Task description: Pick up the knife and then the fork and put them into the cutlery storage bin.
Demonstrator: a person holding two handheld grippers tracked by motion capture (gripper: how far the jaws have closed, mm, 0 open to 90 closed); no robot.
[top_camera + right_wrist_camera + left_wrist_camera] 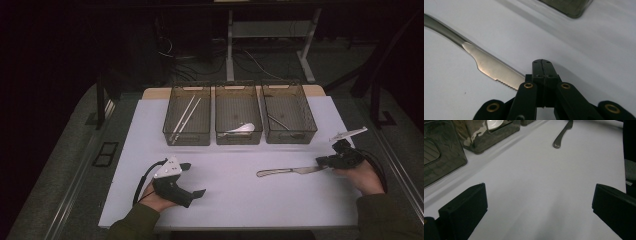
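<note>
Two black jaws pressed together on the right gripper [541, 62], no gap between them. Sits right at the blade end of the knife [490, 66], jaws just beside the serrated edge. Hides the blade tip under its own linkage, so cannot tell whether clamped on steel or merely closed next to it. Lies flat on the white table [225, 200], long axis running side to side, handle pointing away from that gripper and toward the left gripper [192, 179]. Rests well apart from the knife's handle end, jaws spread wide over bare table, holding nothing. Puts the right hand far nearer the knife for any lift. Stands beyond the knife in a row: three mesh bins [238, 139], with two pale sticks, a white spoon and a thin metal piece, hard to make out, inside.
</note>
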